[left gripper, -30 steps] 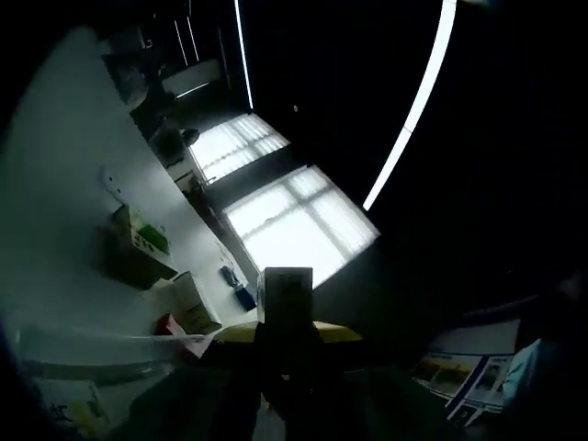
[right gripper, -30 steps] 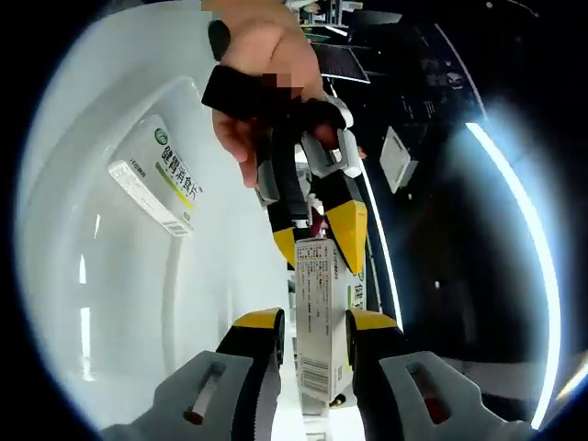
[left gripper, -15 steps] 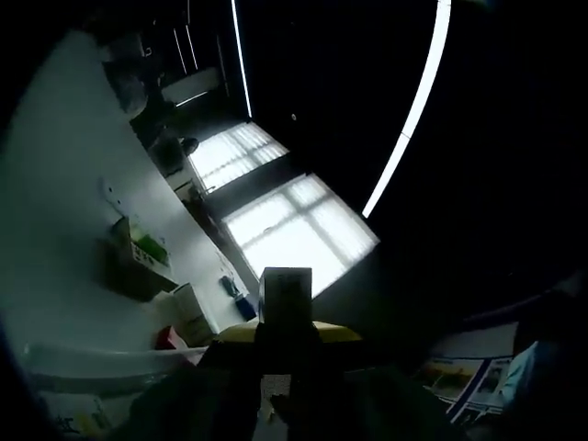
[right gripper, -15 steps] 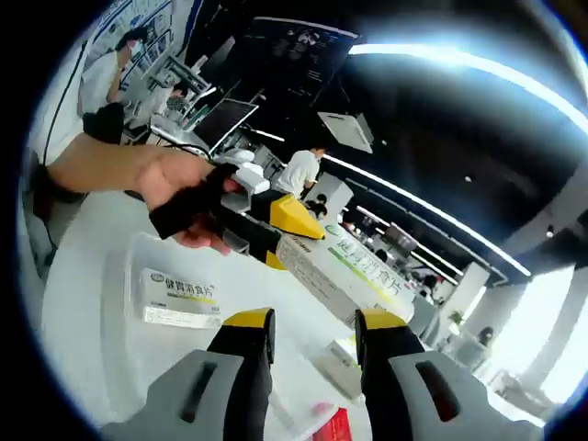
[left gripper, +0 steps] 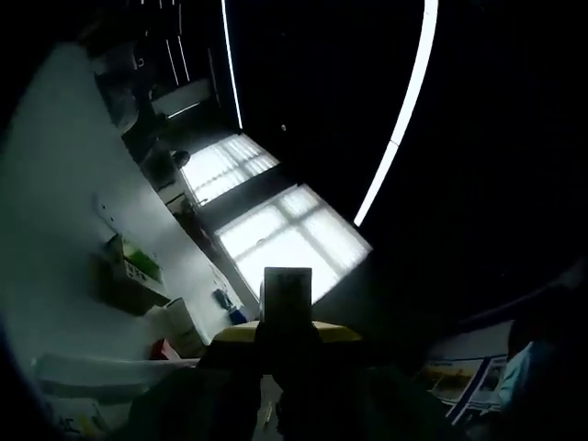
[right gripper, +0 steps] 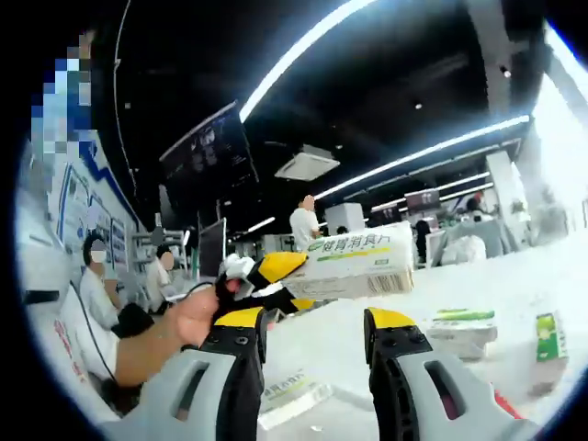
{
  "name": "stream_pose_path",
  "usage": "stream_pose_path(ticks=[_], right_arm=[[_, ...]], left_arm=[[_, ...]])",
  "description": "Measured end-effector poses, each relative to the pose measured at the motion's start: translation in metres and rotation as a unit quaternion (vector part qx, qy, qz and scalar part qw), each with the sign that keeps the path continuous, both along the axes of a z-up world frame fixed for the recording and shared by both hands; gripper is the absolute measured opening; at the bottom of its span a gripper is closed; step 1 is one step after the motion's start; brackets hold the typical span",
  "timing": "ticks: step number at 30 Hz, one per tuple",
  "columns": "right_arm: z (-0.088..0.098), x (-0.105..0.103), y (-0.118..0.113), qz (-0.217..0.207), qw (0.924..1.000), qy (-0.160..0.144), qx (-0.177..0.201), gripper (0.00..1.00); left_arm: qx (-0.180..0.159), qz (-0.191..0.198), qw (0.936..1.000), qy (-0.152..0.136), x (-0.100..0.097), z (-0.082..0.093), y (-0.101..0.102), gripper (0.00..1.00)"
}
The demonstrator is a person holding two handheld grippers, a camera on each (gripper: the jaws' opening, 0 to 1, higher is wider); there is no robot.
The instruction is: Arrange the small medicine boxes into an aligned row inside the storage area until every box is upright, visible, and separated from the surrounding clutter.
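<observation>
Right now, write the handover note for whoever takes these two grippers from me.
Left gripper: shut on a medicine box, held up in the air, lying lengthwise; in the left gripper view the box's end faces the camera.
Right gripper: open, holding nothing, just below that box.
On the white table: two green-and-white boxes stacked flat, one box standing upright to their right, one flat box close in front.
Done: no aligned row visible yet.
Left: set the held box down upright, stand the flat ones up, line them all up.
</observation>
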State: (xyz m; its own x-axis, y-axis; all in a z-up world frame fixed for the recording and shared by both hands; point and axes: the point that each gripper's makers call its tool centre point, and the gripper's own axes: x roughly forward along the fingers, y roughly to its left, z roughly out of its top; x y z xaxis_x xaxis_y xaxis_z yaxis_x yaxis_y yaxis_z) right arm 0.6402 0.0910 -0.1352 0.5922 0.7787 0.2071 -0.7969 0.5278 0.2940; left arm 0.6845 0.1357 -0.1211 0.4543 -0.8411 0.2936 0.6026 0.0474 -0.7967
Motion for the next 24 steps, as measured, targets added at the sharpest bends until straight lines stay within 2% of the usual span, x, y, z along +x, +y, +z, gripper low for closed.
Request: stream_pose_path(ticks=[3,5,6,7,10,11,14,17,18,19,21,24], right_arm=[[0.007,0.001,0.004,0.026,0.9975,0.029,0.059,0.38],[0.012,0.005,0.003,0.037,0.9919,0.056,0.107,0.36],[0.015,0.008,0.001,0.04,0.9877,0.068,0.135,0.36],[0.017,0.014,-0.002,0.045,0.9771,0.099,0.183,0.35],[0.019,0.019,0.001,0.065,0.9608,0.129,0.237,0.34],[0.019,0.021,0.002,0.063,0.9581,0.134,0.245,0.34],[0.018,0.023,0.004,0.064,0.9561,0.137,0.251,0.33],[0.013,0.029,-0.001,0.052,0.9535,0.146,0.259,0.21],[0.012,0.029,-0.003,0.055,0.9516,0.149,0.263,0.21],[0.012,0.032,-0.005,0.062,0.9427,0.166,0.282,0.21],[0.012,0.032,-0.007,0.069,0.9382,0.169,0.294,0.2],[0.01,0.032,-0.008,0.067,0.9388,0.168,0.293,0.2]], left_arm=[[-0.009,-0.001,1.0,0.0,-0.003,0.002,-0.001,0.18],[-0.016,-0.002,0.9999,0.004,-0.005,0.004,-0.002,0.18],[-0.018,-0.003,0.9998,0.004,-0.005,0.004,-0.002,0.18],[-0.023,-0.004,0.9997,0.004,-0.007,0.005,-0.003,0.18],[-0.036,-0.005,0.9993,0.004,-0.005,0.007,0.0,0.18],[-0.038,-0.005,0.9992,0.004,-0.007,0.006,0.0,0.18],[-0.04,-0.005,0.9992,-0.001,-0.013,0.004,-0.003,0.18],[-0.051,-0.008,0.9987,-0.001,-0.018,0.003,-0.005,0.18],[-0.038,-0.009,0.9992,-0.006,-0.02,0.0,-0.007,0.18],[-0.019,-0.004,0.9996,-0.019,-0.019,-0.002,-0.009,0.18],[-0.016,-0.009,0.9996,-0.02,-0.022,-0.002,-0.011,0.18],[-0.003,-0.007,0.9997,-0.023,-0.021,-0.008,-0.012,0.18]])
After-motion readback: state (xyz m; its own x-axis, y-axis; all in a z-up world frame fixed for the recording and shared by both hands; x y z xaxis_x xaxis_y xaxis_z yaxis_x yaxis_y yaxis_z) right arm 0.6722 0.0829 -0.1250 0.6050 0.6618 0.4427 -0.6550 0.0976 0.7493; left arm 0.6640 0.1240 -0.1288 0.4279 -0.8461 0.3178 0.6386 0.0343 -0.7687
